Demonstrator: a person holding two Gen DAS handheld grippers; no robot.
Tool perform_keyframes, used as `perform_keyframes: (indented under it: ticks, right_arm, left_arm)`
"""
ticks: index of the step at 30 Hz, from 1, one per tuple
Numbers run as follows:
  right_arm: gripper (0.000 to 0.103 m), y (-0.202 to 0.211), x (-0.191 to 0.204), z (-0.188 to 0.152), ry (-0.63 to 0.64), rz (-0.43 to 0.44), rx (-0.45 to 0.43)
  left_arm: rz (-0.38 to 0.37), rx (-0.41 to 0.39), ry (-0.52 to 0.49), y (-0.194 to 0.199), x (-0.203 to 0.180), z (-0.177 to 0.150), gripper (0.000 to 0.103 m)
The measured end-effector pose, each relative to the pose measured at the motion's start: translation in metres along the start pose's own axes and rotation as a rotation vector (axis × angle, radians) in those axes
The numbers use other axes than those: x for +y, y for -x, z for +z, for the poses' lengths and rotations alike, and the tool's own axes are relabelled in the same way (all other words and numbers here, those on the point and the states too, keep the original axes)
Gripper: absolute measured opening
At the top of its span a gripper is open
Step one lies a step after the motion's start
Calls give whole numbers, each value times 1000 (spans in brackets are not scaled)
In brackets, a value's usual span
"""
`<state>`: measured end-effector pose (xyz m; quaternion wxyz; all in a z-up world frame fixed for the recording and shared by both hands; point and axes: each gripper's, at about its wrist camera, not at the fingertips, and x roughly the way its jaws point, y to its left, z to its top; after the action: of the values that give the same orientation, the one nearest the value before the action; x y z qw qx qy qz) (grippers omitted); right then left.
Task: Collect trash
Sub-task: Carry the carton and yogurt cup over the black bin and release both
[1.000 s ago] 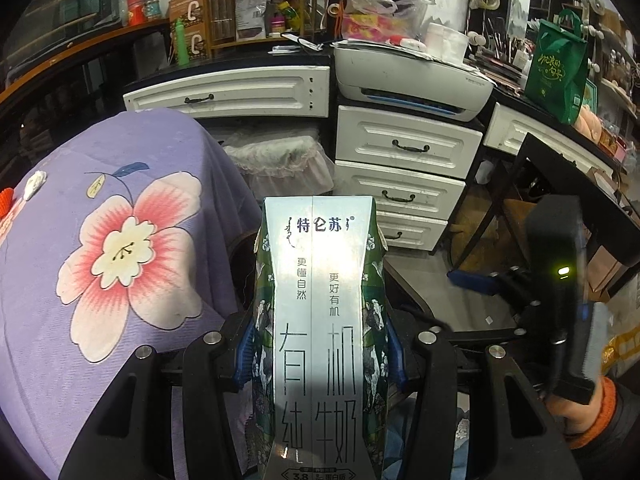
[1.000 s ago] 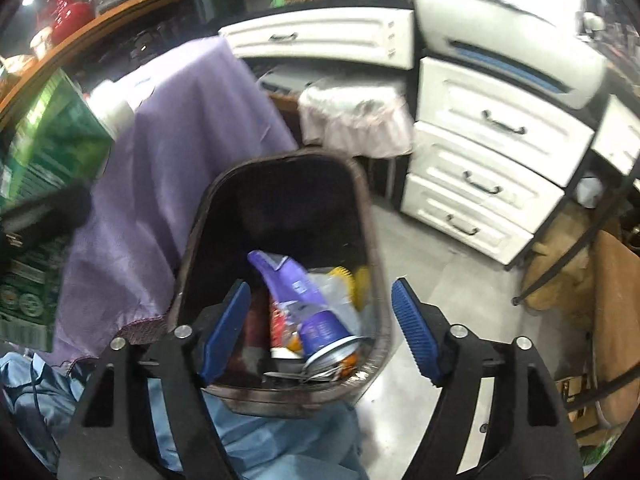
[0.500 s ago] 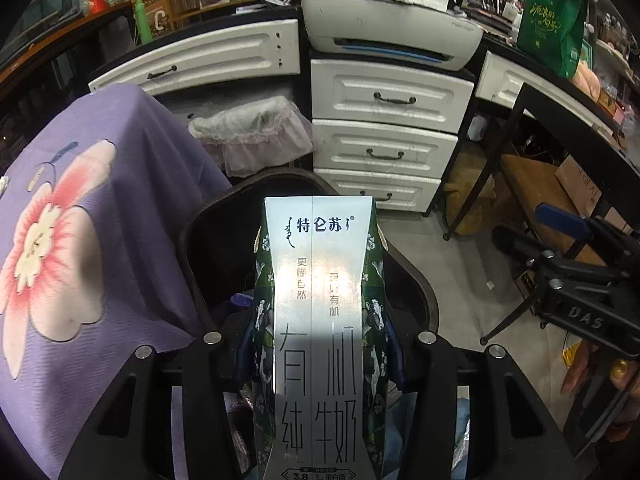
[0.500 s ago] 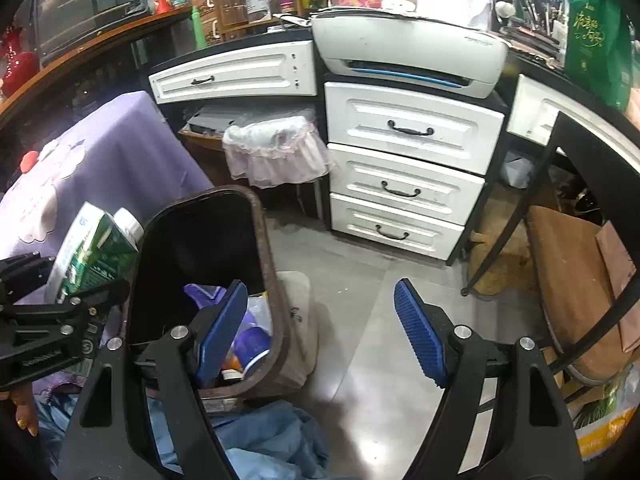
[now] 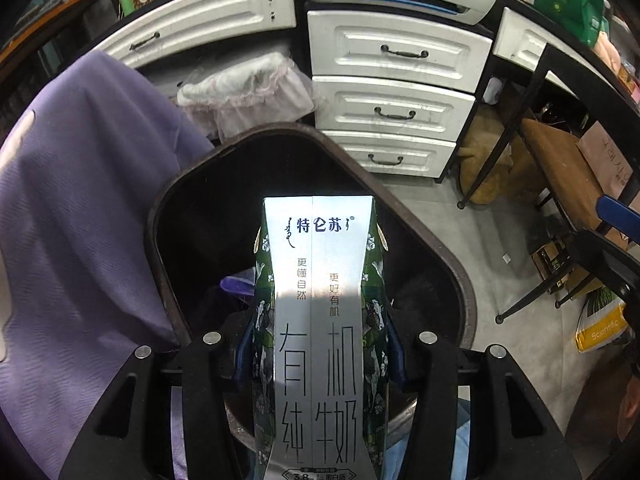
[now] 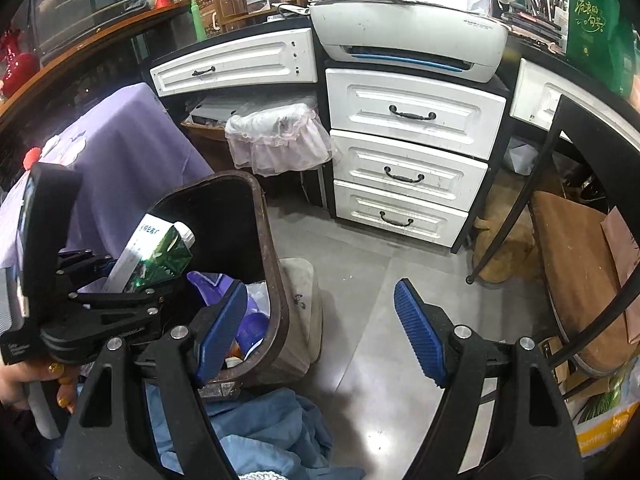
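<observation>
Our left claw (image 5: 320,352) pinches the milk box (image 5: 320,320) over the bin (image 5: 440,248). We let go low, probably clear of the rim. Our right claw (image 6: 316,328) is spread, empty.

The milk carton (image 5: 320,320) stands between the jaws of the left gripper (image 5: 320,356), over the open mouth of the trash bin (image 5: 420,224). In the bin lie wrappers and what may be a can (image 6: 252,328). A draped cloth (image 5: 80,220) hangs left of the bin; behind the bin stands a drawer unit (image 6: 404,160), with a printer (image 6: 408,40) on the bench above it. The right gripper (image 6: 320,332) hangs right of the bin, over the floor (image 6: 380,320), jaws apart. A chair (image 6: 576,260) stands at far right.
</observation>
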<state>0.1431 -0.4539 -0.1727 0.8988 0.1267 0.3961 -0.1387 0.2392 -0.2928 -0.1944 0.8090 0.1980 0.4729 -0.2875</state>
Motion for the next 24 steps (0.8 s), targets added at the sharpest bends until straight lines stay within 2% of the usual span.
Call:
perform_keyframes:
  ticks: [2, 5, 14, 24]
  right_arm:
    - [76, 0, 1, 0, -4, 11, 4]
    - [76, 0, 1, 0, -10, 26, 5]
    - [76, 7, -4, 6, -45, 57, -10]
    - [76, 16, 4, 20, -26, 86, -36]
  left_arm:
    - [3, -8, 8, 1, 2, 0, 67]
    - [1, -41, 18, 8, 4, 1, 73]
    - [-7, -120, 34, 37, 8, 0, 77]
    - [4, -227, 25, 82, 16, -1, 79]
